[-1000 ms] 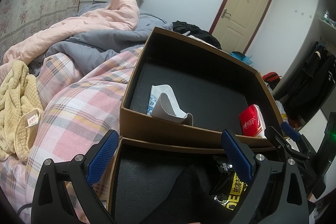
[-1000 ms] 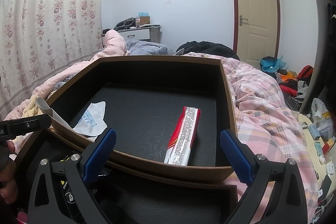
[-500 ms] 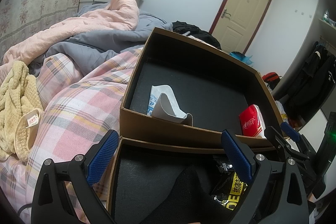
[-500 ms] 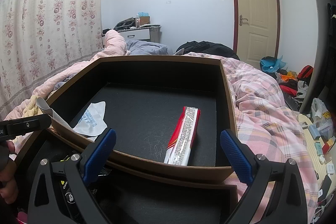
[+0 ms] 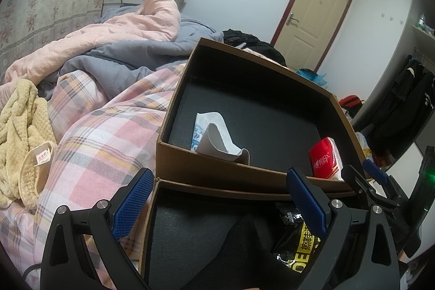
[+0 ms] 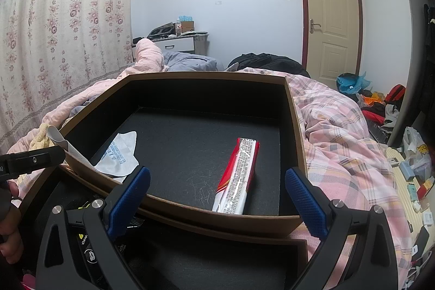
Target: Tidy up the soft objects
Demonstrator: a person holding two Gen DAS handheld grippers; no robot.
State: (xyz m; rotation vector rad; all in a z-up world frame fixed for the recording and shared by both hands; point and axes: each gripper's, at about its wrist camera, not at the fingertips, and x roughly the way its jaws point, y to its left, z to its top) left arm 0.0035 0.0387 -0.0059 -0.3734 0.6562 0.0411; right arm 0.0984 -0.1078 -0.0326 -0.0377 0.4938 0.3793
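Two brown boxes with black lining sit on a pink plaid bed. The far box (image 5: 206,162) (image 6: 295,127) holds a white packet (image 5: 209,132) (image 6: 119,154) and a red tissue pack (image 5: 326,162) (image 6: 239,175). Inside the near box (image 5: 152,222) lie a black cloth (image 5: 239,249) and a black-and-yellow packet (image 5: 299,243). My left gripper (image 5: 217,208) hangs open over the near box, holding nothing. My right gripper (image 6: 217,203) is open above the boxes' shared edge, empty too. A yellow fluffy garment (image 5: 19,137) lies on the bed at the left.
A pink and grey duvet (image 5: 122,37) is heaped at the bed's far end, with dark clothes (image 6: 266,61) behind the boxes. A door (image 6: 331,18) stands at the back right. Clutter covers the floor (image 6: 407,167) on the right. A hand (image 6: 8,235) shows at the left edge.
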